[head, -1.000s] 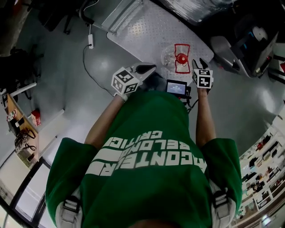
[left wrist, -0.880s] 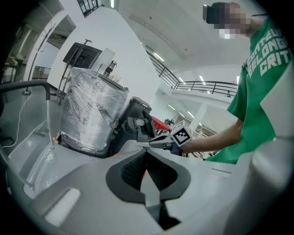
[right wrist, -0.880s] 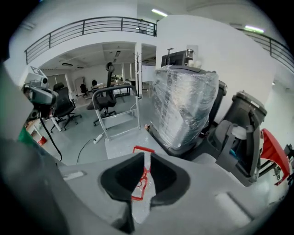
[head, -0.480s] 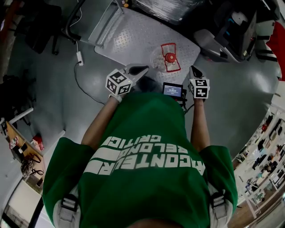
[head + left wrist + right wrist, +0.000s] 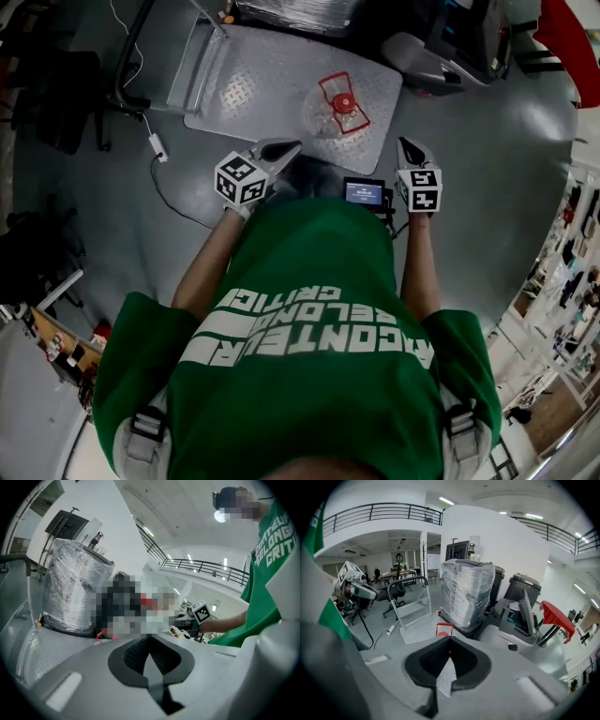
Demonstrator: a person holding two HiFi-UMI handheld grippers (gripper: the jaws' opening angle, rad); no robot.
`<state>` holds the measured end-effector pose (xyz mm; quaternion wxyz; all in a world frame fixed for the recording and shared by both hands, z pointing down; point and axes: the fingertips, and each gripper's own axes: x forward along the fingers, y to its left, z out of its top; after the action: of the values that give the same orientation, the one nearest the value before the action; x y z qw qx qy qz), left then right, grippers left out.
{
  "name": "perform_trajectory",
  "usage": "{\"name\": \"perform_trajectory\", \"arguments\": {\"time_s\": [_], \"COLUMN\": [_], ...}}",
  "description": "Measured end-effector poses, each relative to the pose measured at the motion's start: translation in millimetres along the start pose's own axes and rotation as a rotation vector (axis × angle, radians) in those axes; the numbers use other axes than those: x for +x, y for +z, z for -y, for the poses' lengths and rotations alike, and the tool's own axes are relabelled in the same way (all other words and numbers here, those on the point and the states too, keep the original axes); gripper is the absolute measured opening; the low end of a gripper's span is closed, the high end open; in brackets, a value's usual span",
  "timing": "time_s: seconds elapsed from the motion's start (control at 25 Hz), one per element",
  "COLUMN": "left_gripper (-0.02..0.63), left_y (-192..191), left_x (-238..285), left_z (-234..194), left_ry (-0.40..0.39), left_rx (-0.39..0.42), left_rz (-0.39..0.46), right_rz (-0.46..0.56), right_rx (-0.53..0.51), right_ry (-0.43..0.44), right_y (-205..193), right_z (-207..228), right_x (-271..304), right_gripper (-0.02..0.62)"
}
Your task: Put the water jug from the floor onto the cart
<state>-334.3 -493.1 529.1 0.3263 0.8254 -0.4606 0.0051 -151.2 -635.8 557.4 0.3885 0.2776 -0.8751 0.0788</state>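
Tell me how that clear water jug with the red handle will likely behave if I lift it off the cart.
The water jug looks like clear plastic, so its walls may flex if squeezed. The red handle probably hinges at the neck, so the jug could swing under it. How full it is cannot be told; if full, expect it heavy.

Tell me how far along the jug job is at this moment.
Done: the water jug stands on the cart, on its patterned metal deck. In hand: nothing. The left gripper and the right gripper are both shut and empty, held apart from the jug on the near side of the cart. Left: nothing visible remains, so the placement looks complete.
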Motion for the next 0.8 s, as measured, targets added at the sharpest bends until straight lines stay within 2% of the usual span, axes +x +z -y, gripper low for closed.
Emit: {"name": "perform_trajectory", "arguments": {"time_s": [0.24, 0.56, 0.8], "left_gripper": [0.009, 0.009, 0.009], "left_y": [0.9, 5.3, 3.6], "left_x": [-0.5, 11.8, 27.6], "left_z": [4.4, 16.8, 28.6], "left_ry": [-0.032, -0.056, -0.052], "left_rx": [0.023, 0.054, 0.046], "left_rz": [-0.012, -0.019, -0.013], "right_rz": [-0.008, 0.026, 0.047], "right_rx": [0.058, 0.108, 0.091], "right_ry": [-0.059, -0.106, -0.085], "right_y": [-25.9, -38.4, -40.2], "right_z": [-0.7, 10.2, 18.7], "right_x": [-35.0, -60.4, -72.0], "right_gripper": [-0.007, -0.008, -0.007]}}
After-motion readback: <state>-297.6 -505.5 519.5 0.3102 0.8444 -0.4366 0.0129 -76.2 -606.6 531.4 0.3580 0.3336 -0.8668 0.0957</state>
